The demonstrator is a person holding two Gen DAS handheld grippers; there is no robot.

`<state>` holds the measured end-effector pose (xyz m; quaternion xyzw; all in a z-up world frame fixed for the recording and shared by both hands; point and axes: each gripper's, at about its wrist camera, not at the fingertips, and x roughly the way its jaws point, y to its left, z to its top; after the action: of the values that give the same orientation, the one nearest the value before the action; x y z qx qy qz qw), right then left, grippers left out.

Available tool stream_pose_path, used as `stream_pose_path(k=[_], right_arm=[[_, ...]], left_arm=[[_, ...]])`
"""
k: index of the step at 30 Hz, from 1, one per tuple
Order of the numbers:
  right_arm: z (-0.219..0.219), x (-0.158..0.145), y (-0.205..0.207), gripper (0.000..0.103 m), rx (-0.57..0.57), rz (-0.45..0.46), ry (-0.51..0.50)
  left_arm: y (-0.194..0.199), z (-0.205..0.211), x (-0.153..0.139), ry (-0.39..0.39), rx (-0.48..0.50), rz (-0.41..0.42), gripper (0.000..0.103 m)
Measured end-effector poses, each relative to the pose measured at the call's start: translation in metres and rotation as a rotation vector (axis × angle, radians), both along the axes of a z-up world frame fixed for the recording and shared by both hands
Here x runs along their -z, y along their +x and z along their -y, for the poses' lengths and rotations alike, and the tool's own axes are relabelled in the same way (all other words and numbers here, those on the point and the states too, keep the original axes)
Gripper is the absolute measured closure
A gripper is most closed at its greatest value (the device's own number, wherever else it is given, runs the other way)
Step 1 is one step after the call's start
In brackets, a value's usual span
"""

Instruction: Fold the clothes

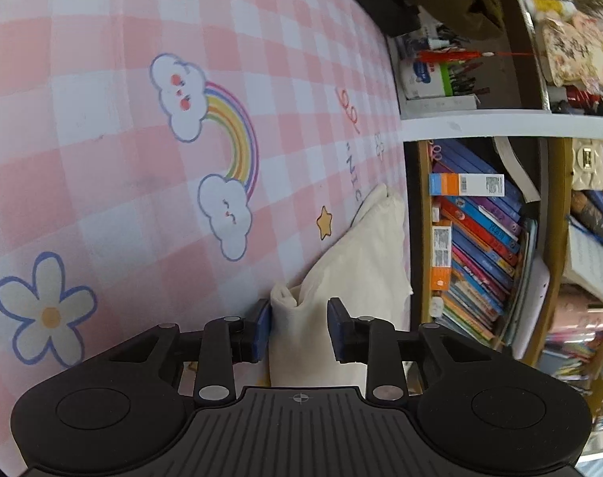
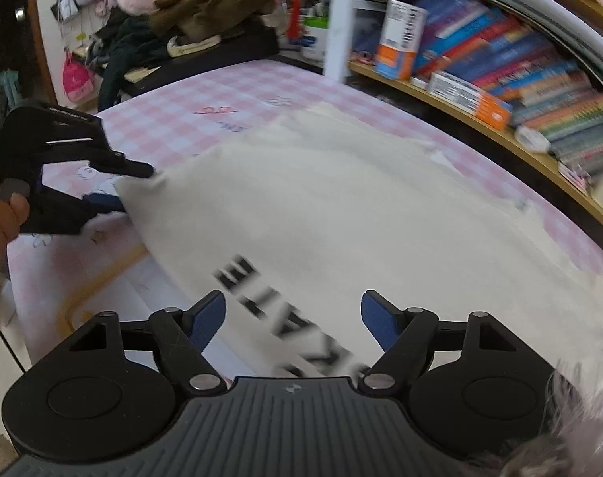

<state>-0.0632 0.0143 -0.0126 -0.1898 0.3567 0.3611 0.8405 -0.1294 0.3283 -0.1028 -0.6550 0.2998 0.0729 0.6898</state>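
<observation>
On the pink checked mat (image 2: 190,119), the cream T-shirt (image 2: 341,206) stretches toward the bookshelf (image 2: 500,91); left gripper (image 1: 299,328) pinches its corner, right gripper (image 2: 293,318) spread wide, holding nothing.

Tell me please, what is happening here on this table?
A person is folding a cream garment on a pink checked tablecloth, with a gripper in each hand. The left gripper has a bunched edge of the cloth between its blue pads; whether they press it is unclear. The right gripper hangs open over the printed black letters, holding nothing. Bookshelves stand behind.
</observation>
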Motion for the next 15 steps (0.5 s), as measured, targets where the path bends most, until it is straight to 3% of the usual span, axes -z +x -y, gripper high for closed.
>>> stream_pose_path(k=[1,3,6,9,15], right_arm=[[-0.012,-0.001,-0.004,0.030,-0.018,0.000,-0.005],[-0.035,-0.001,-0.013,0.031,-0.063,0.013,-0.024],[-0.067,0.000,-0.024,0.038,-0.102,0.041,-0.064],[-0.093,0.001,-0.030,0.044,-0.118,0.045,-0.082],[-0.123,0.003,-0.035,0.047,-0.092,0.060,-0.104]], left_arm=[[0.001,-0.002,0.000,-0.009,0.012,-0.004,0.076],[0.006,-0.008,0.000,0.000,0.061,-0.031,0.090],[0.018,-0.013,-0.008,0.056,0.174,-0.029,0.096],[0.031,-0.010,-0.032,0.189,0.325,0.040,0.097],[0.045,-0.009,-0.047,0.235,0.482,0.119,0.097]])
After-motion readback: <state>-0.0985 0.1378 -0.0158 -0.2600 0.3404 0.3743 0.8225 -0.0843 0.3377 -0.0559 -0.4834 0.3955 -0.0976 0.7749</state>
